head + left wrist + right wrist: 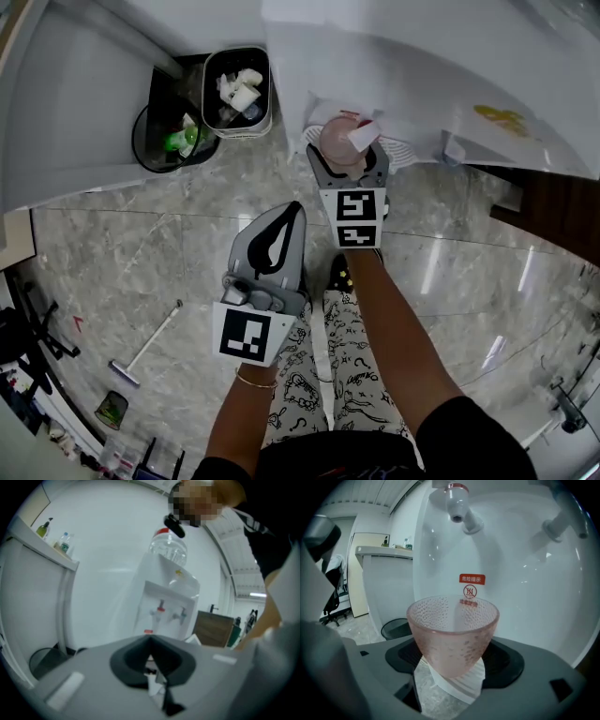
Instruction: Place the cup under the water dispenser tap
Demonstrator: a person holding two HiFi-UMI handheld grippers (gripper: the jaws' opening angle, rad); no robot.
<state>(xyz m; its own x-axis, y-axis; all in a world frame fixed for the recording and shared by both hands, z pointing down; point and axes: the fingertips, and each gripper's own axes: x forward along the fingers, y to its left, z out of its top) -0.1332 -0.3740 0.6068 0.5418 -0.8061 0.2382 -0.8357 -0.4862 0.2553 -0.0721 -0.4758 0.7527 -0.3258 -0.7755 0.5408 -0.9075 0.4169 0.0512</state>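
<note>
A pink dimpled cup [452, 632] stands upright between the jaws of my right gripper [452, 665], which is shut on its lower part. The cup sits over the white ribbed drip tray [461, 686] and below the red-capped tap [458, 501] of the water dispenser [164, 599]; I cannot tell if it touches the tray. A second tap [562, 522] is to the right. In the head view the right gripper [347, 161] holds the cup [339, 142] at the dispenser's front. My left gripper [286, 220] hangs back over the floor, shut and empty.
A black bin [167, 141] and a white bin [237, 89] with trash stand left of the dispenser. A white counter [75, 84] runs along the left, a dark wooden cabinet [553, 211] on the right. A broom [145, 352] lies on the marble floor.
</note>
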